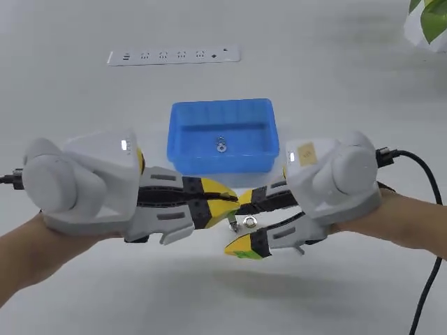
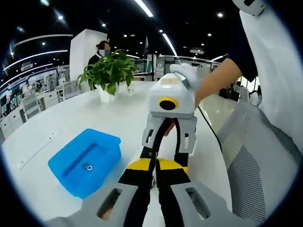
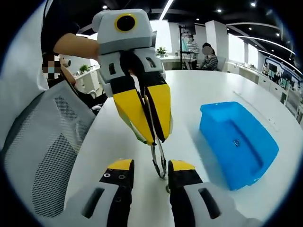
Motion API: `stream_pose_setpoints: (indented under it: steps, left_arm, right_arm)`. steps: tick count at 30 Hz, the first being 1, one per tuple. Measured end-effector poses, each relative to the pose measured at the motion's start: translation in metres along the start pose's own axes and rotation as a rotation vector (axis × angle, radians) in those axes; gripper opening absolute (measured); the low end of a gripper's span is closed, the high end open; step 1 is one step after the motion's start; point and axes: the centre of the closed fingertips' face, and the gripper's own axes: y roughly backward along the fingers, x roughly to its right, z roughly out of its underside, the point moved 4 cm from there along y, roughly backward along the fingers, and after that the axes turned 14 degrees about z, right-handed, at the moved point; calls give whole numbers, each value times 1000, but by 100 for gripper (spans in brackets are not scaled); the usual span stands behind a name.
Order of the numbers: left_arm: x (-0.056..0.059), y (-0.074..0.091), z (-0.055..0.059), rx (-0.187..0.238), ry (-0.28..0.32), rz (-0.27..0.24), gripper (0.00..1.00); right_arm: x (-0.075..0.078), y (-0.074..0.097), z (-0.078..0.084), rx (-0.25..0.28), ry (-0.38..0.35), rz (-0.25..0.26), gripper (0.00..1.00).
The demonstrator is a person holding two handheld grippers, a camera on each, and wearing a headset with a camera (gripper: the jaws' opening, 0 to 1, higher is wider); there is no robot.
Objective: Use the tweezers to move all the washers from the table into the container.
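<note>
While the left tool (image 1: pixel 227 197) is clenched on a pair of metal tweezers (image 3: pixel 158 161), the right tool (image 1: pixel 241 222) faces it with its jaws released and well apart. In the right gripper view the tweezers hang from between the left tool's yellow jaws, and their tips reach down between the right tool's own jaws. One washer (image 1: pixel 249 223) lies on the white worktop (image 1: pixel 209 293), just beside the tweezer tips and between the right tool's jaws; whether the tips touch it I cannot tell. Beyond the two tools stands the blue plastic container (image 1: pixel 221 164), with a second washer (image 1: pixel 221 146) lying on its floor. A white power strip (image 1: pixel 173 55) lies farther back on the worktop, and a potted plant's leaves (image 1: pixel 429 17) show at the far right corner.
</note>
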Motion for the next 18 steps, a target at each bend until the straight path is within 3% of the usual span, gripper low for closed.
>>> stream_pose_setpoints:
  steps: [18]
  left_arm:
    - [1,-1,2,-17,-6,8,6]
  right_arm:
    - [8,-2,-3,-11,18,-39,16]
